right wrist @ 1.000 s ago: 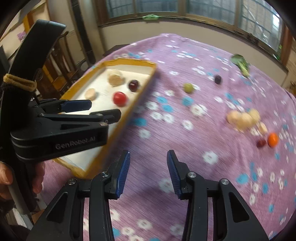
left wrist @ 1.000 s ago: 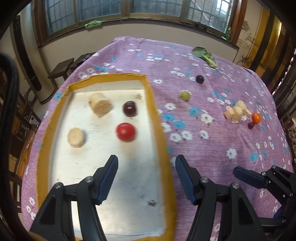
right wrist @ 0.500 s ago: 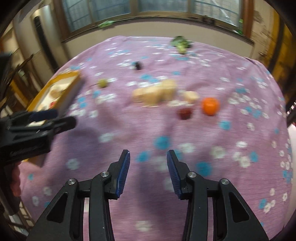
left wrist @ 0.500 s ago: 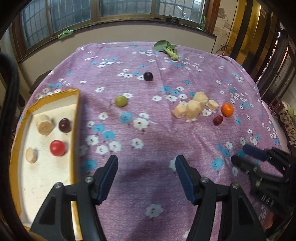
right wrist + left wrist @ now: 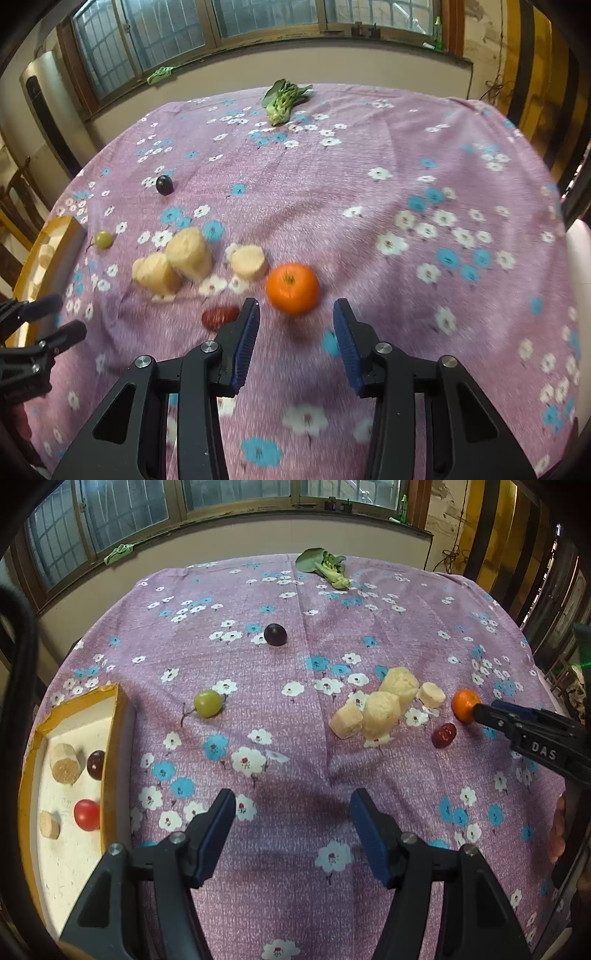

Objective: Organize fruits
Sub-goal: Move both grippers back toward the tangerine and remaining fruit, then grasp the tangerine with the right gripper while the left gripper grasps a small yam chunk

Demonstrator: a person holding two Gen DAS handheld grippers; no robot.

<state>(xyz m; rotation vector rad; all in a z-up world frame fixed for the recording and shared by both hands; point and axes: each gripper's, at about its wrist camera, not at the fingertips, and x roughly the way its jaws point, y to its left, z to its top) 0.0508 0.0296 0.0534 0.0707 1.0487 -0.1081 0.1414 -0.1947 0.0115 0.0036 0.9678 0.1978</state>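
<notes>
On the tabletop's purple flowered cloth [image 5: 295, 709], the yellow-rimmed white tray [image 5: 110, 738] at far left holds a red tomato [image 5: 87, 814] and a dark plum [image 5: 96, 764]. The left tongs [image 5: 291, 830] hang apart, empty. The right tongs [image 5: 295, 332] stand apart just short of the round orange tangerine [image 5: 292, 288].

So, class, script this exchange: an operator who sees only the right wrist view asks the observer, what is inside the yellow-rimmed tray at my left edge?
Observer: The tray holds a red fruit, a dark fruit and two pale cut pieces.
Operator: My picture is blurred. Does the green grape have a stem?
Observer: Yes, the green grape has a thin stem lying on the cloth, on the tray's side.
</notes>
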